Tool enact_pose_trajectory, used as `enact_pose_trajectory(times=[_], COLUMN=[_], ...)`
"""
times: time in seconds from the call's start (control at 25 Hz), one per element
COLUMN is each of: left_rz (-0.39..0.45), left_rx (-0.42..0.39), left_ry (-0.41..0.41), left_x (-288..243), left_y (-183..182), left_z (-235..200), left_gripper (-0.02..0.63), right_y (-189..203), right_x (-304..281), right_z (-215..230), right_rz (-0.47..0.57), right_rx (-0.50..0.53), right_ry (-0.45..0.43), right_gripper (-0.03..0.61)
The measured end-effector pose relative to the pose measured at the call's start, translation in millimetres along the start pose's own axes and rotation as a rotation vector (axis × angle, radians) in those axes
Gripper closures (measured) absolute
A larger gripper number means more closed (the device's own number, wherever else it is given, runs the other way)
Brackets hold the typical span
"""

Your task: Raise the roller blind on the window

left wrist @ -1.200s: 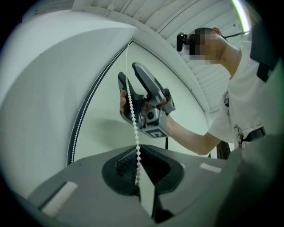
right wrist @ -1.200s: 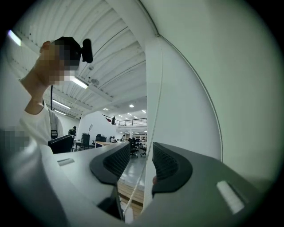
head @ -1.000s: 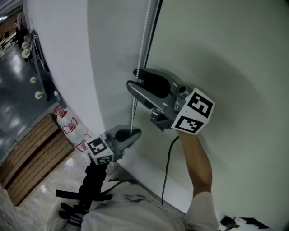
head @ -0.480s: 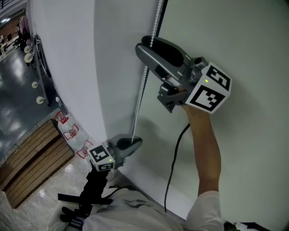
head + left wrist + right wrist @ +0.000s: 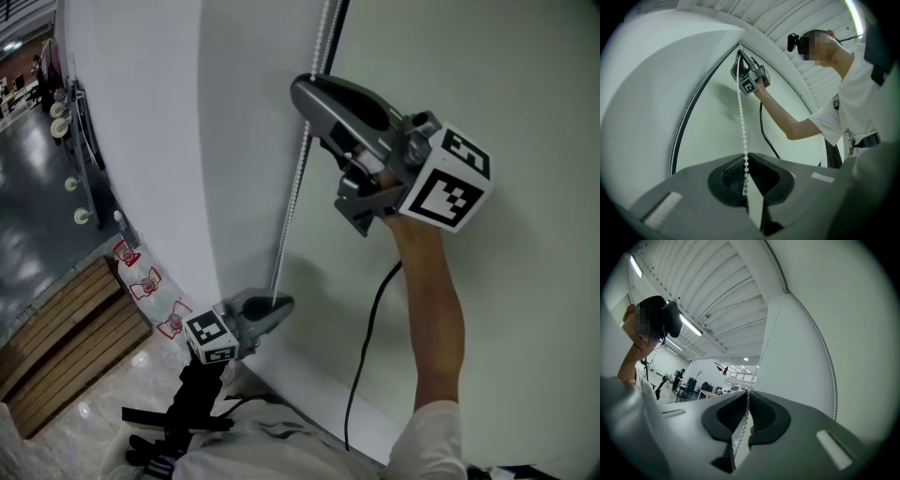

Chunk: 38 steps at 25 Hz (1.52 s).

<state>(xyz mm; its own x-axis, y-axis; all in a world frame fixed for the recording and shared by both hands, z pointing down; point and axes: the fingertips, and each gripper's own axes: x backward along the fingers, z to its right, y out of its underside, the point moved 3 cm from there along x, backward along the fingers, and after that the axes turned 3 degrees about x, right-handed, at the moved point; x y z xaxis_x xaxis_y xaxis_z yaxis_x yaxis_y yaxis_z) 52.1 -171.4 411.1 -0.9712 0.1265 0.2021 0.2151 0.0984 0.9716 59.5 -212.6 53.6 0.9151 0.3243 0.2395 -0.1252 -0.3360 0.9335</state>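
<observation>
While the left gripper (image 5: 279,302) has its jaws clamped on the bead chain (image 5: 292,202) low down, the right gripper (image 5: 302,86) is high on the same chain. Its jaws have just been closing and now pinch the beads. The roller blind (image 5: 525,281) hangs just right of the chain.

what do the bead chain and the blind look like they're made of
Bead chain: small, round, uniformly white beads with a slight sheen, probably plastic. Roller blind: a smooth, pale, matte sheet with no visible weave. It could be coated fabric or vinyl; the look leaves that open.
</observation>
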Motion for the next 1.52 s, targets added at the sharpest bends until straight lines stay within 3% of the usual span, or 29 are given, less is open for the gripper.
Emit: enact_pose_trajectory(times=[0.24, 0.4, 0.56, 0.88, 1.52], left_rz=[-0.005, -0.011, -0.012, 0.011, 0.027], left_rx=[0.013, 0.021, 0.023, 0.041, 0.045], left_ry=[0.012, 0.024, 0.031, 0.038, 0.052], left_x=[-2.5, 2.4, 7.9, -10.2, -4.2], left_y=[-0.5, 10.3, 22.5, -15.5, -9.0], left_z=[1.5, 3.6, 3.8, 2.2, 4.4], left_gripper=[0.616, 0.615, 0.617, 0.617, 0.616], right_y=[-1.3, 4.4, 32.5, 49.6, 180.5], right_x=[7.8, 17.1, 21.0, 21.2, 51.6], right_z=[3.4, -7.7, -20.3, -20.0, -66.4], right_rz=[0.004, 0.033, -0.025, -0.112, -0.228], right_rx=[-0.132, -0.137, -0.128, -0.180, -0.347], right_ry=[-0.006, -0.008, -0.002, -0.023, -0.004], right_gripper=[0.563, 0.563, 0.565, 0.565, 0.564])
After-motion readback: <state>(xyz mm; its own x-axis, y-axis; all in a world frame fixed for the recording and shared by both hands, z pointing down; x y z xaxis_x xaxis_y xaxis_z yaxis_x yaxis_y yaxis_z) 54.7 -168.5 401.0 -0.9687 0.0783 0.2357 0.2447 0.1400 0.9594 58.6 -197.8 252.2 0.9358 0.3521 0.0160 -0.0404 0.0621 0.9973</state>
